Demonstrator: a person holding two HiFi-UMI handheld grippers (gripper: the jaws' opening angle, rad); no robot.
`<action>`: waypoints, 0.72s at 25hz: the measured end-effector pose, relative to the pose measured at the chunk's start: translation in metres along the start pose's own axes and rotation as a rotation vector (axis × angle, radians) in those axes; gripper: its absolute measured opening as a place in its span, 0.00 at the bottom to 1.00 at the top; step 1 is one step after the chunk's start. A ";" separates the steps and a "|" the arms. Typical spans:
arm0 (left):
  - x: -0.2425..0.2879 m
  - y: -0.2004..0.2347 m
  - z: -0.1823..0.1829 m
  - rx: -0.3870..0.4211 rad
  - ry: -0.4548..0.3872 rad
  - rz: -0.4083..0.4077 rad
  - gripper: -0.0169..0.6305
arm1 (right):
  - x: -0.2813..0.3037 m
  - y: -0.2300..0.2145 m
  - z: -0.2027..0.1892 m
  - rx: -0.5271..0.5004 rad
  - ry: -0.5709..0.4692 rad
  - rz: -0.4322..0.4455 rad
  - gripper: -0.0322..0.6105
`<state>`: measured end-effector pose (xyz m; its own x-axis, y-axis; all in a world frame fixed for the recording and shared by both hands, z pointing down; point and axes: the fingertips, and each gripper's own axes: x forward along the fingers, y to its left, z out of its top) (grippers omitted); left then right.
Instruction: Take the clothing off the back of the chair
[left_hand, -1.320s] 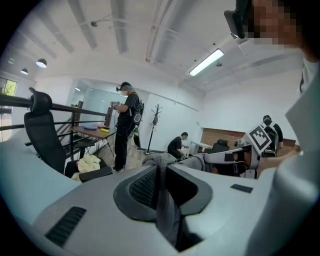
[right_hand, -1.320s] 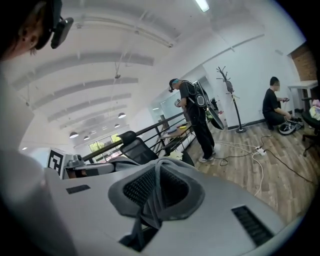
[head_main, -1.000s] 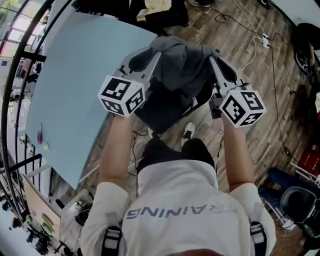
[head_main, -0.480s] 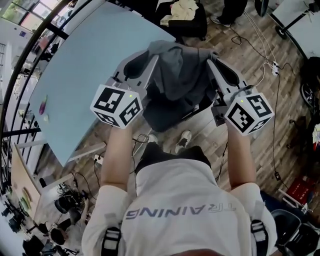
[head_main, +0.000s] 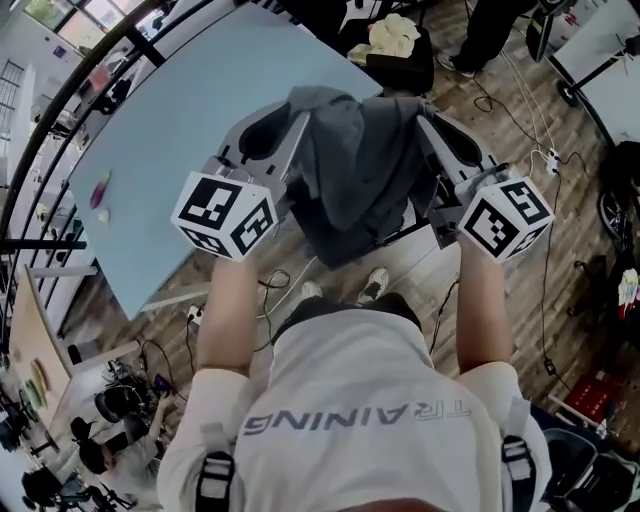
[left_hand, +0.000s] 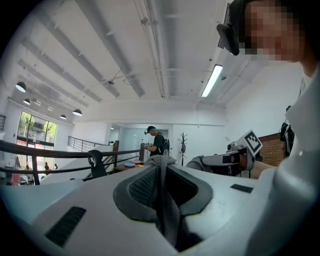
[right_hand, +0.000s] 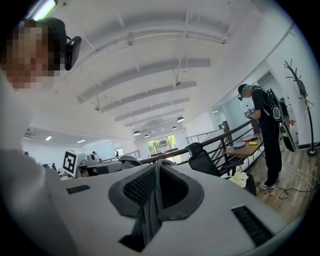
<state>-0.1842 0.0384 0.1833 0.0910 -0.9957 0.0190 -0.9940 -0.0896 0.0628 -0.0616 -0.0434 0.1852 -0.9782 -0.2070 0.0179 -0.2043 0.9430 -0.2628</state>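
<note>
A grey garment (head_main: 358, 175) hangs spread between my two grippers, above the wooden floor. The left gripper (head_main: 300, 112) is shut on its left top edge, and a fold of grey cloth (left_hand: 164, 200) runs down between the pads. My right gripper (head_main: 421, 112) is shut on the right top edge, with cloth (right_hand: 149, 210) pinched in its jaws. Both grippers point level and away from me. The hanging garment covers whatever stands below it, so I cannot make out the chair back.
A pale blue table (head_main: 170, 150) lies to the left. Beyond it stands a black chair (head_main: 400, 55) with a cream cloth on it. Cables and a power strip (head_main: 548, 160) cross the floor at right. A person (right_hand: 267, 130) stands by a railing further off.
Both grippers have risen and moved forward together, carrying the grey garment up. It now hangs longer and freer between them.
</note>
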 end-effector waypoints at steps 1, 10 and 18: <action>-0.008 0.005 0.003 -0.001 -0.005 0.005 0.15 | 0.006 0.008 0.000 0.001 0.001 0.012 0.12; -0.060 0.031 0.020 0.007 -0.041 0.081 0.15 | 0.036 0.055 0.011 -0.053 -0.015 0.070 0.12; -0.080 0.040 0.009 -0.019 -0.035 0.122 0.15 | 0.044 0.066 -0.001 -0.098 0.014 0.078 0.12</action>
<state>-0.2318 0.1141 0.1756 -0.0331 -0.9994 -0.0068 -0.9962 0.0325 0.0805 -0.1186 0.0097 0.1697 -0.9916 -0.1286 0.0146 -0.1292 0.9773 -0.1680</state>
